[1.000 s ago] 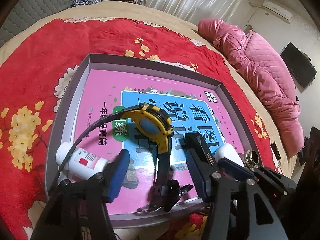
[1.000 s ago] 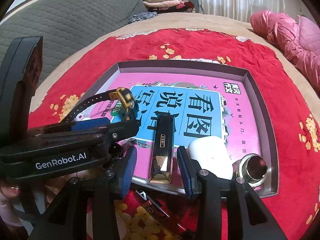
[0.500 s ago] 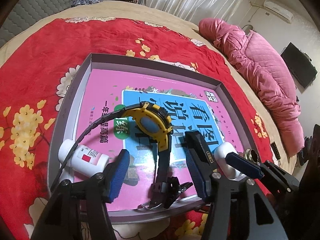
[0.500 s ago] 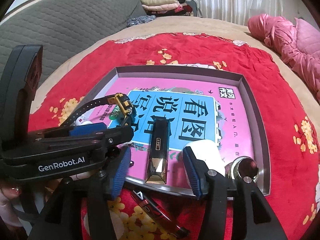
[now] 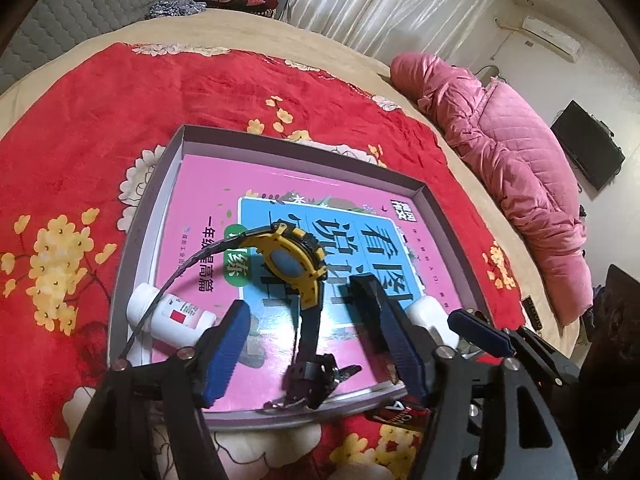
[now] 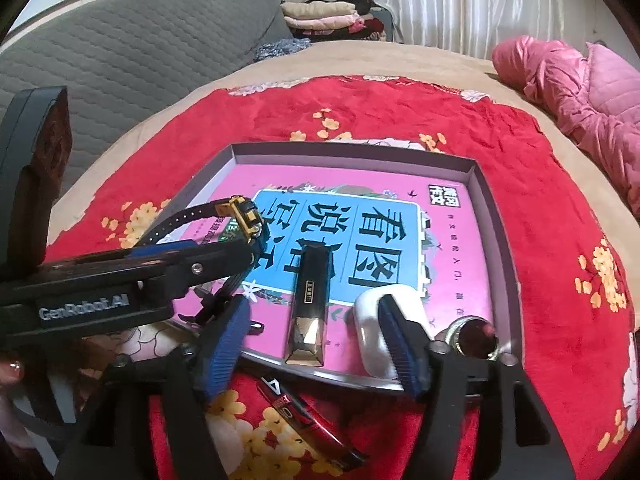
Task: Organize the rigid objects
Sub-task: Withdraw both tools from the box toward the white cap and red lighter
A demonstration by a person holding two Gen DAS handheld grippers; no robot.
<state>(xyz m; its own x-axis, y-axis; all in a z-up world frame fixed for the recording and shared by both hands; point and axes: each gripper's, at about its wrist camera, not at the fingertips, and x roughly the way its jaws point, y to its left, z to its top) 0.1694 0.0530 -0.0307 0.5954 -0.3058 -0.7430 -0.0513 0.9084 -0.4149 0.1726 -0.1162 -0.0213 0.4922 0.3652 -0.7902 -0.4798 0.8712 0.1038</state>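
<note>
A: How are the 2 grippers set?

B: The left gripper is held with its blue pads wide apart; the strap of the yellow watch is seen between them, untouched. The right gripper is likewise spread, with nothing clamped.

A: Where are the objects located?

B: The grey tray is laid on the red floral blanket, and a pink book is seen covering its floor. The watch, a white pill bottle, a black-and-gold bar, a white case and a small glass jar are contained in the tray. A red-and-black pen-like item is left on the blanket, just beside the near rim.
</note>
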